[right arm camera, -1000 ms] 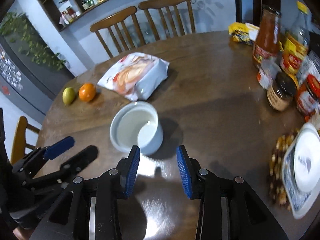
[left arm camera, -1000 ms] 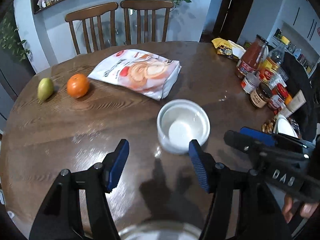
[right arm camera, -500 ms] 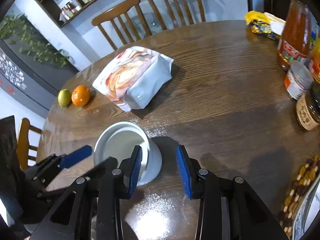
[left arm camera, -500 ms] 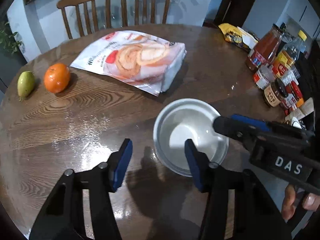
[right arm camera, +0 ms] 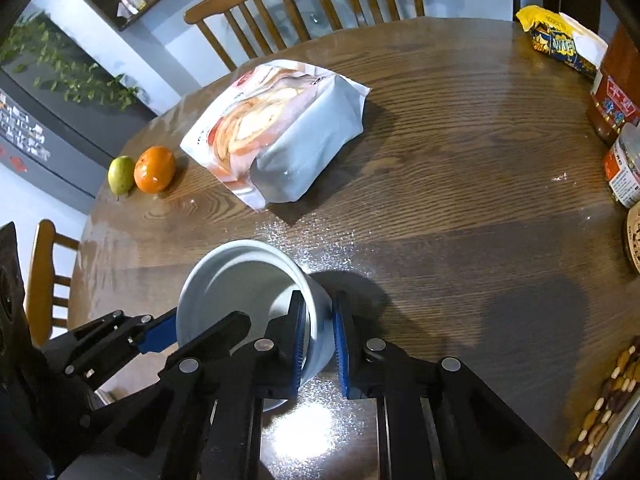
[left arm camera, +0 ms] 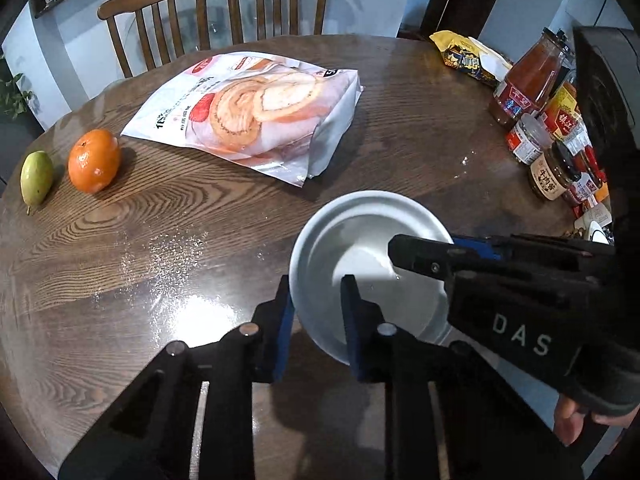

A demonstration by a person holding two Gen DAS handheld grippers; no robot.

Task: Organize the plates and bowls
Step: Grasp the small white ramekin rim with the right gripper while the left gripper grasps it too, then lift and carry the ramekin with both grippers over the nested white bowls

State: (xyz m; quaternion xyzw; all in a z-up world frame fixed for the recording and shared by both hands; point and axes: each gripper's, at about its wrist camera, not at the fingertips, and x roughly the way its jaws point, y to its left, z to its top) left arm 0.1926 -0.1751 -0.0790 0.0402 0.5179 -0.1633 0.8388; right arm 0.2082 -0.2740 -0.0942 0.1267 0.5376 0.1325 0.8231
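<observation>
A white bowl (left arm camera: pixel 360 248) (right arm camera: pixel 240 280) stands on the round wooden table (left arm camera: pixel 120 260). My left gripper (left arm camera: pixel 316 312) straddles the bowl's left wall, one pad outside against the rim and the other inside, a little off the wall; its jaws are closing. My right gripper (right arm camera: pixel 319 332) straddles the opposite wall, its jaws closing with both blue pads against it. In the left wrist view the right gripper (left arm camera: pixel 480 272) reaches in over the rim. In the right wrist view the left gripper (right arm camera: pixel 160 332) shows at the bowl's left side.
A snack bag (left arm camera: pixel 256 112) lies just beyond the bowl, with an orange (left arm camera: pixel 94 160) and a green fruit (left arm camera: pixel 36 176) to its left. Jars and a sauce bottle (left arm camera: pixel 528 80) crowd the table's right edge. Two chairs (left arm camera: pixel 216 12) stand behind. A hand (left arm camera: pixel 568 420) holds the right gripper.
Both grippers came down and forward onto the bowl, one on each side of it. Each has narrowed its jaws around the bowl's wall.
</observation>
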